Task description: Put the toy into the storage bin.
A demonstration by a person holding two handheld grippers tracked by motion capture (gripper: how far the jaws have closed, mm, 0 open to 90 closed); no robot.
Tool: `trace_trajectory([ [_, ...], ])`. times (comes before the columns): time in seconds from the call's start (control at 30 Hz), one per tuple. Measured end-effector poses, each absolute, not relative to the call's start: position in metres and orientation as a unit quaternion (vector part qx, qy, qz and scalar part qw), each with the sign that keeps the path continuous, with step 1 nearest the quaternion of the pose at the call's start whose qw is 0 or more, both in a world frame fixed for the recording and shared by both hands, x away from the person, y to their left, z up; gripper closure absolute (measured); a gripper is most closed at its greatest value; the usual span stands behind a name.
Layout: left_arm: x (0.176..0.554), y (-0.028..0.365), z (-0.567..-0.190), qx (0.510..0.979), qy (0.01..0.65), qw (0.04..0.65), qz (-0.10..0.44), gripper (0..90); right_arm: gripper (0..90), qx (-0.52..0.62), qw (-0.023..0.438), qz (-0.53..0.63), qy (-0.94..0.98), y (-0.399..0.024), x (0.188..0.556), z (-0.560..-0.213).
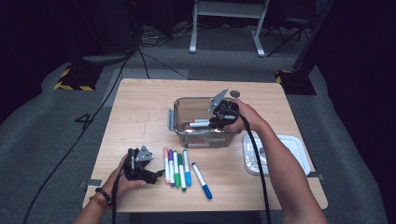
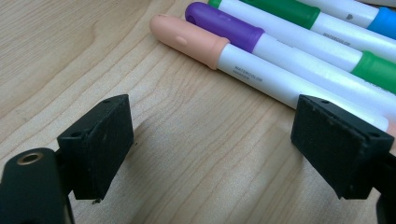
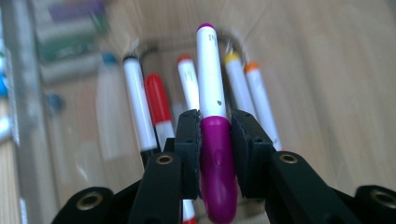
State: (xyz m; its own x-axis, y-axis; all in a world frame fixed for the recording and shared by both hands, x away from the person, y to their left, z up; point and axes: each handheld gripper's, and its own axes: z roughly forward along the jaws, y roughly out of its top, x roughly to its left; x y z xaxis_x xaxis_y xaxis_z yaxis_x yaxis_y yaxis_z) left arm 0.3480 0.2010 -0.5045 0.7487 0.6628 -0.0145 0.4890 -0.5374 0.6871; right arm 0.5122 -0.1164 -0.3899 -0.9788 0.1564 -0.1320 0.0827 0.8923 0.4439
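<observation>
My right gripper (image 3: 215, 140) is shut on a white marker with a magenta cap (image 3: 216, 158), pads pressing the cap. It hangs over the clear plastic box (image 1: 182, 108) in the middle of the table, where several markers (image 3: 156, 105) lie on the bottom. In the high view the right gripper (image 1: 219, 117) dips into the box's right half. My left gripper (image 2: 210, 149) rests open on the wood at the front left, just short of a peach-capped marker (image 2: 187, 38) and a purple-capped one (image 2: 224, 21). The left gripper (image 1: 156, 173) lies beside a row of several markers (image 1: 180, 168).
A white box lid (image 1: 292, 144) lies at the right, partly under my right forearm. A blue-capped marker (image 1: 202, 181) lies slanted near the front edge. A small dark disc (image 1: 235, 94) sits behind the box. The floor beyond holds cables and stands.
</observation>
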Motion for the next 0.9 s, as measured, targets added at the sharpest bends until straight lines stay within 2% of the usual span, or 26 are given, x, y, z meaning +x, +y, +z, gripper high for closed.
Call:
trace_trajectory([
  [0.33,0.348,0.201,-0.505,0.868,0.332,0.349,0.125,13.5,73.3,0.053,0.066,0.156,0.984,-0.108,0.512,-0.398],
  [0.47,0.348,0.201,-0.505,0.867,0.332,0.349,0.125,13.5,64.6,0.066,0.078,0.151,0.983,-0.108,0.514,-0.398],
  [0.6,0.348,0.201,-0.505,0.868,0.332,0.349,0.125,13.5,60.7,0.072,0.089,0.168,0.979,-0.11,0.513,-0.395],
  [0.8,0.348,0.201,-0.504,0.868,0.331,0.348,0.126,13.5,51.3,0.111,0.136,0.257,0.95,-0.125,0.505,-0.371],
  [0.9,0.348,0.201,-0.505,0.868,0.332,0.349,0.125,13.5,46.4,0.139,0.143,0.293,0.935,-0.135,0.497,-0.362],
])
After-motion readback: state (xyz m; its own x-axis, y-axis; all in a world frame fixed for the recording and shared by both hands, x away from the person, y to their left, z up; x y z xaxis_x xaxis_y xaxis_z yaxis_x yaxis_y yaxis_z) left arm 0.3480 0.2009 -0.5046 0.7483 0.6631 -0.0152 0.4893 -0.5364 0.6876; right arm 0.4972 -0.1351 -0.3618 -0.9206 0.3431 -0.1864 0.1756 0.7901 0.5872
